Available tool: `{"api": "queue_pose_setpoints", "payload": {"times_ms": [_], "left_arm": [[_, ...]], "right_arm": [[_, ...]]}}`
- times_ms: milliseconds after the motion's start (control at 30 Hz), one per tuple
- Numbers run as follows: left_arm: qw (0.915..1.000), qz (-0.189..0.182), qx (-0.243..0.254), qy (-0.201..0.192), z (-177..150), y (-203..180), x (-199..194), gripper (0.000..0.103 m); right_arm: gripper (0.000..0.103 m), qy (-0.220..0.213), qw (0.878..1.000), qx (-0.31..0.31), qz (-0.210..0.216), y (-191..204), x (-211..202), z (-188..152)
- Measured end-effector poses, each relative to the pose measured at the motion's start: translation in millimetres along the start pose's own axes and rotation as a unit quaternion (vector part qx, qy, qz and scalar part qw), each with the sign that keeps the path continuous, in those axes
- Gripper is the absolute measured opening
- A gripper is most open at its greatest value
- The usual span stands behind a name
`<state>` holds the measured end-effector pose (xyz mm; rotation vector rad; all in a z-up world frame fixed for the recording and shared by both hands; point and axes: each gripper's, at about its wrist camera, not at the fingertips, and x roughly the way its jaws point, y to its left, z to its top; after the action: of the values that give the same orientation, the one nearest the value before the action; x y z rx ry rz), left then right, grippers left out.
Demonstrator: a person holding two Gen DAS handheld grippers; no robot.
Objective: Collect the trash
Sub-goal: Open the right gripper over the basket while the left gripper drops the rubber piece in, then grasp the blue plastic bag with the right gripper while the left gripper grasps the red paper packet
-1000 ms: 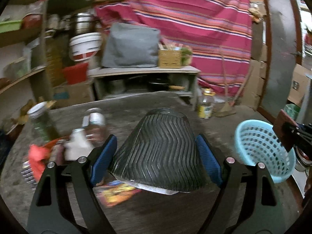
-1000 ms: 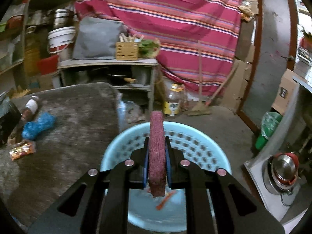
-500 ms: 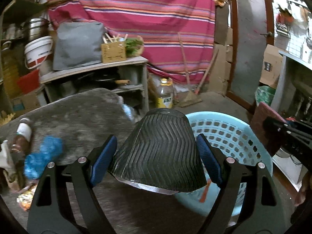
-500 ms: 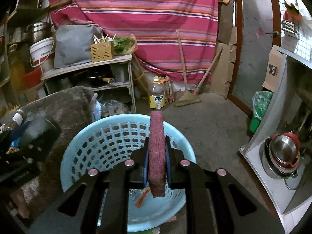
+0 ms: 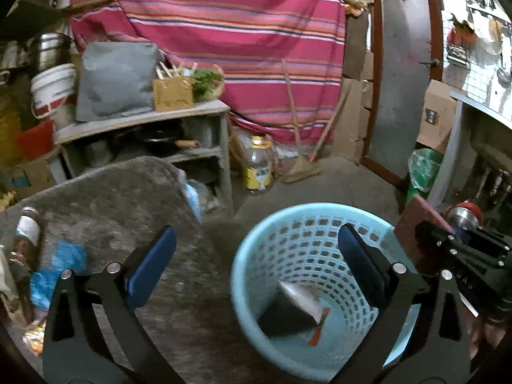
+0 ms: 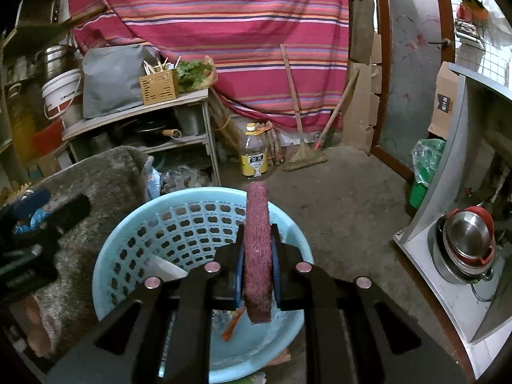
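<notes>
A light blue plastic basket (image 5: 307,224) stands on the floor beside the grey table. My left gripper (image 5: 256,262) is open and empty above the basket's left rim. The black ribbed piece (image 5: 284,316) lies inside the basket beside an orange scrap (image 5: 320,329). My right gripper (image 6: 257,272) is shut on a dark red scouring pad (image 6: 256,240), held upright over the basket (image 6: 144,224). The pad and right gripper also show in the left wrist view (image 5: 416,227) at the basket's right side.
The grey table (image 5: 112,208) holds a brown bottle (image 5: 27,227), blue wrappers (image 5: 54,272) and a snack wrapper (image 5: 33,336) at its left. A shelf (image 5: 144,121), an oil bottle (image 5: 257,166) and a broom (image 5: 300,166) stand behind. A metal counter with pots (image 6: 464,240) is at the right.
My left gripper swung right from the table to the basket, opened, and the black ribbed piece dropped into the basket. My right gripper stayed shut on the pad over the basket.
</notes>
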<state>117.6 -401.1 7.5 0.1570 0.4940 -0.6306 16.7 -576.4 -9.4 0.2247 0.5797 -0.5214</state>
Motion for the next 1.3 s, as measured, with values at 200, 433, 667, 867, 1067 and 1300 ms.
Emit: {"api": "queue_pose_setpoints", "payload": {"times_ms": [200, 433, 667, 867, 1067, 1300], "left_arm": [[0.999, 0.042, -0.01, -0.003, -11, 41, -27, 0.098], [0.9932, 0.114, -0.021, 0.013, -38, 117, -68, 0.098], [0.9837, 0.166, -0.068, 0.007, -50, 194, -105, 0.098], [0.9741, 0.205, -0.096, 0.004, -68, 247, -136, 0.098], [0.9648, 0.237, -0.115, 0.0, -83, 288, -165, 0.098], [0.9559, 0.259, -0.139, 0.007, -102, 324, -188, 0.098]], "right_arm": [[0.014, 0.007, 1.0, -0.017, 0.013, 28, 6, -1], [0.03, 0.028, 0.999, -0.042, 0.006, 63, 28, -4], [0.08, 0.014, 1.0, -0.026, -0.011, 88, 19, 2], [0.09, -0.019, 0.998, -0.051, 0.041, 153, -7, 0], [0.094, -0.032, 0.988, -0.118, 0.093, 232, -29, -20], [0.094, -0.019, 0.977, -0.152, 0.146, 293, -38, -42]]}}
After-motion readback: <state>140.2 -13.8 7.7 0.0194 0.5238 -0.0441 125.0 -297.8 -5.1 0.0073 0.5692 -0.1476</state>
